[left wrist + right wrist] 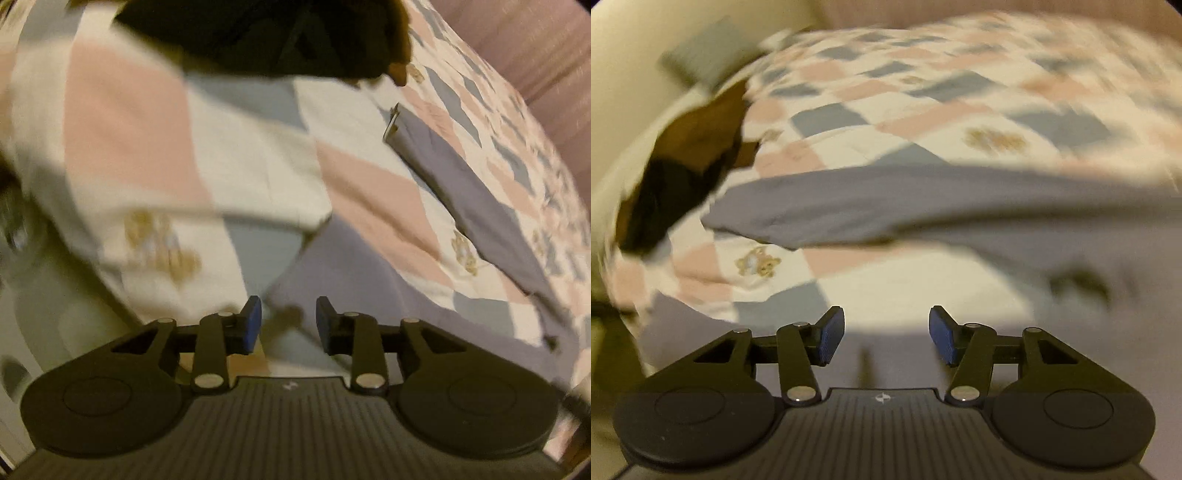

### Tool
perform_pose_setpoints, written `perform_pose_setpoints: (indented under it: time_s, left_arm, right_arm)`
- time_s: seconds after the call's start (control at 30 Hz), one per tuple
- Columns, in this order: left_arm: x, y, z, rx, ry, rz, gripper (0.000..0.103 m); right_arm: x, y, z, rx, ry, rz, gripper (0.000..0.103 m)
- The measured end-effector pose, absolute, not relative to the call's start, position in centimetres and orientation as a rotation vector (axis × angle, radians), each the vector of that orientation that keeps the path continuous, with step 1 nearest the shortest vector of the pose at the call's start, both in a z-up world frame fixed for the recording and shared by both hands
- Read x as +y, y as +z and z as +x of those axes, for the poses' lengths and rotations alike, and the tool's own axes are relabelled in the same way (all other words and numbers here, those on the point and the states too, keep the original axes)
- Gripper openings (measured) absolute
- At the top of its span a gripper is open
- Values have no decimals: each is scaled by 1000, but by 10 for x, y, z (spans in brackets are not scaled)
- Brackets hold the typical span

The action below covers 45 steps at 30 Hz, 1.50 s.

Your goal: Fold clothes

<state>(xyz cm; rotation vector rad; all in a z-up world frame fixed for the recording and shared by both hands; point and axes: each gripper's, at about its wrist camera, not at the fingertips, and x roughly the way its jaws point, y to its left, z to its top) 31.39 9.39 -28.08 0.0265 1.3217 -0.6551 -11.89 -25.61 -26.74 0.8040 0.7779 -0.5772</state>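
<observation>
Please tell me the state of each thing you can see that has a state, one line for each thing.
Left gripper: open, nothing between its blue-padded fingers.
Right gripper: open, fingers empty.
Grey-purple cloth garment: spread flat on the bed, not yet folded small.
Dark black-brown garment: crumpled in a heap, unfolded.
Checked pink, grey and cream quilt: spread over the bed, under the clothes.
</observation>
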Motion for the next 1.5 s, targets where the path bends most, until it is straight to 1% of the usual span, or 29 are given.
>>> perform_pose_setpoints:
  time_s: [0.13, 0.17, 0.23, 0.3, 0.37, 0.43, 0.57, 0.63, 0.67, 0.7, 0.8, 0.87, 0.9, 1.0, 1.07, 1.13, 1.17, 1.23, 1.33, 1.4, 1.43, 1.5]
  left_arm:
    - [100, -304, 317, 1383, -630, -196, 27]
    - [99, -308, 318, 1385, -627, -228, 25]
    - [97, -315, 319, 1379, -618, -265, 0]
    - [96, -306, 314, 1305, -624, -200, 0]
    - [95, -292, 306, 1216, -654, -75, 0]
    - [94, -285, 300, 1164, -672, 48, 0]
    - [77, -311, 288, 1184, -637, 328, 5]
    - [72, -308, 284, 1156, -617, 397, 13]
    - [73, -303, 285, 1138, -589, 416, 23]
    - [76, -299, 288, 1125, -541, 437, 29]
    - [88, -292, 303, 1095, -376, 498, 26]
    - [87, -284, 311, 1079, -308, 520, 20]
    - [80, -278, 313, 1071, -315, 510, 20]
    - [32, -257, 303, 1021, -453, 462, 20]
    - [-6, -250, 291, 1013, -558, 426, 21]
    - [-43, -246, 282, 1000, -637, 386, 24]
    - [-60, -244, 280, 996, -661, 367, 27]
    - [-91, -239, 282, 971, -702, 328, 27]
    - [-132, -237, 298, 905, -726, 348, 32]
    - [-156, -238, 317, 874, -739, 378, 45]
    - [-168, -240, 327, 867, -745, 396, 47]
    - [-189, -249, 347, 861, -756, 432, 48]
  right_arm:
    - [-221, -276, -170, 757, -673, 1068, 54]
    - [-212, -279, -182, 752, -695, 1128, 54]
    - [-200, -285, -201, 719, -750, 1218, 54]
    - [-194, -291, -221, 648, -824, 1330, 54]
    - [-191, -297, -241, 573, -896, 1437, 54]
    - [-190, -299, -256, 522, -958, 1482, 54]
    - [-191, -296, -272, 530, -1014, 1433, 54]
    - [-195, -297, -278, 541, -1040, 1408, 54]
    - [-197, -296, -282, 543, -1054, 1394, 54]
    - [-200, -294, -287, 537, -1074, 1376, 54]
    - [-216, -282, -312, 511, -1163, 1308, 54]
    - [-226, -275, -331, 505, -1230, 1272, 54]
    - [-230, -272, -340, 512, -1255, 1248, 54]
    - [-243, -265, -357, 567, -1296, 1160, 54]
    - [-255, -265, -353, 601, -1269, 1109, 54]
    - [-271, -270, -341, 619, -1205, 1073, 53]
    - [-280, -272, -335, 628, -1173, 1055, 53]
    - [-302, -281, -314, 591, -1074, 1093, 53]
    - [-336, -284, -273, 570, -938, 1089, 53]
    - [-357, -279, -248, 576, -867, 1032, 53]
    - [-368, -277, -239, 584, -845, 1002, 53]
    - [-391, -274, -223, 601, -806, 945, 53]
